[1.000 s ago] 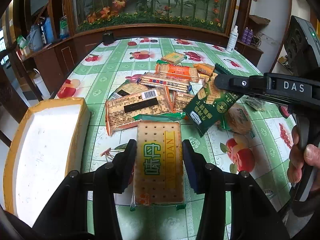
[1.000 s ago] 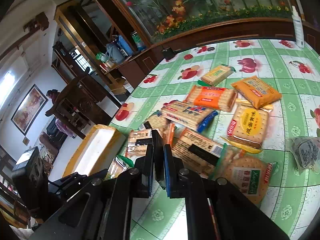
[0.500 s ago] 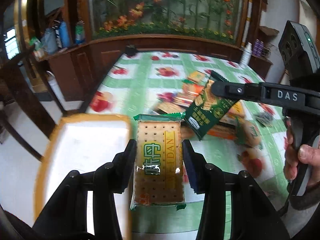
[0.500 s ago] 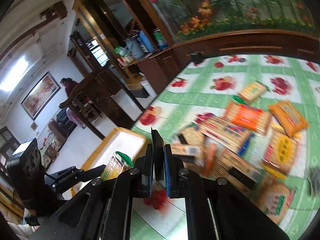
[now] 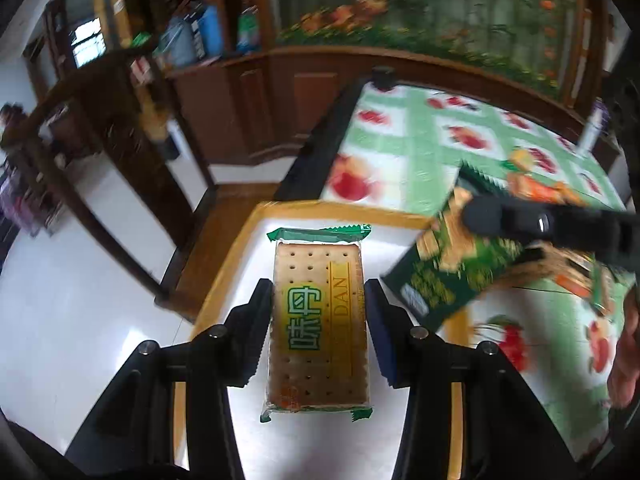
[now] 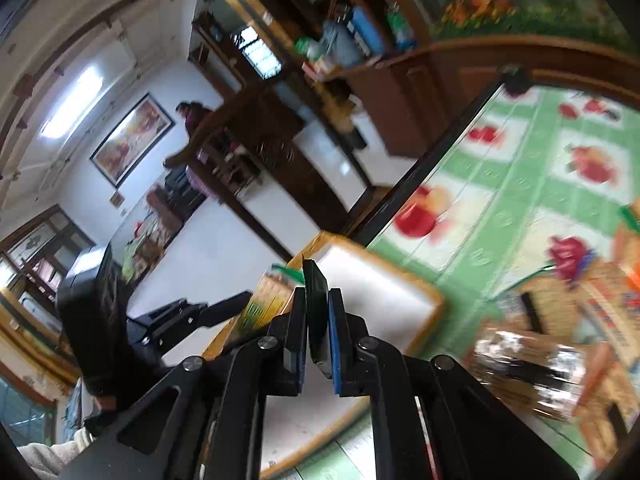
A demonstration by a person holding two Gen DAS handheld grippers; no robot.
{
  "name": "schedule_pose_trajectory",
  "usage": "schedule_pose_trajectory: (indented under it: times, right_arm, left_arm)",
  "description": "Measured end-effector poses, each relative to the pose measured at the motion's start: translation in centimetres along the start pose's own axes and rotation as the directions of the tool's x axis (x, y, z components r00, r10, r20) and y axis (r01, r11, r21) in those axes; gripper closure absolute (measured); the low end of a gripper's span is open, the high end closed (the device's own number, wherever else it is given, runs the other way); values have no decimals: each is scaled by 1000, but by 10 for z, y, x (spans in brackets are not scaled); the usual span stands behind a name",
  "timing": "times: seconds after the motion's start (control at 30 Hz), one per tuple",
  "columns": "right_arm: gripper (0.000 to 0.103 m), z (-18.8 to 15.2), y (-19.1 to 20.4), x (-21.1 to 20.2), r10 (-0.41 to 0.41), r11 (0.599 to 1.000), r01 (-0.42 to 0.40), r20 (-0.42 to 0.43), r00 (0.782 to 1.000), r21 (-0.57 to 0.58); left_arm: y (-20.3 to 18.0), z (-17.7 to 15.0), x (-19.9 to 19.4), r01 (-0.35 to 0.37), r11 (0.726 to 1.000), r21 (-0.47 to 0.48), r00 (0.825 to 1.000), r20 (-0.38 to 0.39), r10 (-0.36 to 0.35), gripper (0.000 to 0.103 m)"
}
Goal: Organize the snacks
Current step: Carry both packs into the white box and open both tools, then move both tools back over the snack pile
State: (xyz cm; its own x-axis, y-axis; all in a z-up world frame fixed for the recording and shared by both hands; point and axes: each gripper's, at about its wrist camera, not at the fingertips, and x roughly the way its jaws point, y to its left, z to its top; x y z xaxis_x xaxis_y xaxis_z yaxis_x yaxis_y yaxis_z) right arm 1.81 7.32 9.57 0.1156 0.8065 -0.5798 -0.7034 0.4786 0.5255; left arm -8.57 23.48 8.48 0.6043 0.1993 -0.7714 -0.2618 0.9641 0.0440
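Note:
My left gripper (image 5: 318, 300) is shut on a yellow cracker pack (image 5: 318, 320) with green ends, held lengthwise over the white foam box (image 5: 256, 264) with its yellow rim. To its right, my right gripper (image 5: 480, 216) reaches in from the side, shut on a dark green snack bag (image 5: 444, 280) that hangs over the box's right edge. In the right wrist view the right gripper (image 6: 316, 304) pinches the bag's thin dark edge (image 6: 314, 300), above the foam box (image 6: 380, 292). The left gripper (image 6: 224, 308) with its cracker pack (image 6: 266, 304) shows just left of it.
The table (image 5: 420, 148) with a green fruit-print cloth lies to the right, with several more snack packs (image 6: 560, 340) piled on it. A hand (image 5: 626, 356) shows at the right edge. White floor and dark wooden furniture (image 5: 132, 140) lie to the left. A person (image 6: 192, 116) stands far off.
Both grippers have swung left, off the pile on the table and over the foam box, each still carrying its pack. The snack pile has slid to the right of both views.

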Motion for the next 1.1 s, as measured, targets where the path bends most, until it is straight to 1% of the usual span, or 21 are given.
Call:
schedule_pose_trajectory:
  times: [0.07,0.13,0.17,0.2,0.27,0.3,0.37,0.4,0.43,0.47,0.5,0.57,0.67,0.8,0.87,0.93,1.0,1.1]
  right_arm:
    - [96,-2,-4,21,15,1000,-15,-43,999,17]
    - [96,-5,-14,37,12,999,-9,-78,997,40]
    - [96,-5,-16,41,0,999,4,-88,996,48]
    - [95,-6,-23,47,-30,998,36,-103,994,55]
    - [92,-7,-29,53,-72,995,79,-112,991,59]
    - [92,-8,-33,56,-91,993,98,-116,989,62]
    - [89,-10,-36,55,-128,989,135,-110,986,60]
    - [85,-10,-36,54,-154,986,160,-105,983,55]
    - [72,-10,-36,51,-185,981,191,-98,978,45]
    - [56,-7,-33,48,-196,979,200,-91,976,44]
    - [51,-6,-33,43,-199,978,202,-77,977,47]
    - [49,-4,-31,40,-181,982,184,-56,982,48]
    - [49,-4,-25,30,-209,978,210,-23,978,19]
    - [48,-12,-18,8,-256,967,256,32,966,-8]
    - [43,-16,-17,0,-292,956,293,53,955,-21]
    - [41,-22,-17,-10,-322,946,324,67,944,-24]
    - [41,-29,-20,-25,-345,937,348,84,935,-22]
    - [34,-37,-29,-47,-400,915,403,98,911,-8]
  left_arm:
    - [6,-1,9,-13,1000,-9,1000,-16,13,55]
    - [9,-1,18,-29,999,-16,999,-33,29,55]
    - [10,-1,21,-29,999,-14,999,-40,28,55]
    - [9,-1,24,-21,1000,-15,999,-49,20,54]
    - [7,1,32,-15,1000,-25,998,-64,13,54]
    - [7,1,34,-13,1000,-29,997,-71,11,54]
    - [7,4,39,-3,999,-44,997,-82,-1,49]
    - [7,4,42,-10,999,-48,997,-83,6,39]
    - [7,5,44,-16,999,-49,997,-82,12,30]
    - [6,5,45,-22,999,-49,997,-81,18,28]
    - [6,6,46,-29,998,-46,996,-82,25,28]
    - [5,4,47,-39,998,-40,996,-86,35,27]
    - [2,2,42,-50,998,-28,996,-73,48,27]
    - [-7,1,21,-72,997,-3,997,-7,72,21]
    - [-13,1,9,-80,997,5,996,30,79,18]
    - [-19,1,-3,-62,998,6,997,55,62,16]
    - [-25,0,-12,-32,999,-1,997,69,32,16]
    - [-39,-1,-22,16,1000,3,997,80,-16,15]
